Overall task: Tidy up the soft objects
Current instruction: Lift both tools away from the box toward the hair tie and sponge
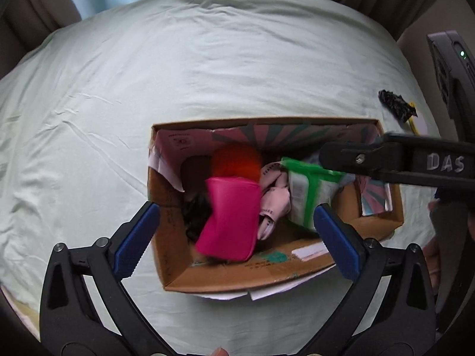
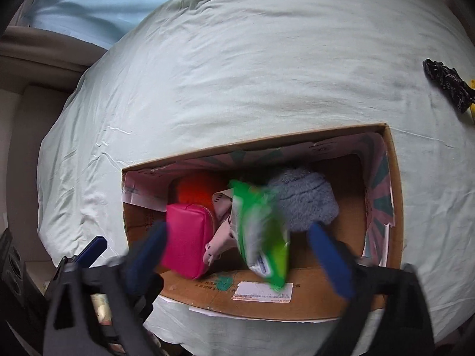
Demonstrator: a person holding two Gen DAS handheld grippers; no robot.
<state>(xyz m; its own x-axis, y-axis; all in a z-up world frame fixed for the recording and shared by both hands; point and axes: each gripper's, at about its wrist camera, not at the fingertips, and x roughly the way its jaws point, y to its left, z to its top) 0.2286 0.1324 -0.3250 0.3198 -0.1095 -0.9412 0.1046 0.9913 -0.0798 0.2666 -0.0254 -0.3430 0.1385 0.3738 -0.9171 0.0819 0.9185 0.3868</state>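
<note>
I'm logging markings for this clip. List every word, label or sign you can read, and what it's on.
"DAS": raised letters on the right gripper, seen from the left wrist.
White sticker on the cardboard box: print too small to read.
Green packet: label blurred.
Nothing else is legible.

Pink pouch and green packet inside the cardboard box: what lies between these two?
A crumpled pale pink cloth lies between the pink pouch and the green packet; both wrist views show it.

cardboard box point(image 2: 394, 195) left half crammed: pink pouch point(image 2: 187, 240), green packet point(image 2: 261, 237); bare floor at right; open bedsheet point(image 2: 237, 68) beyond
</note>
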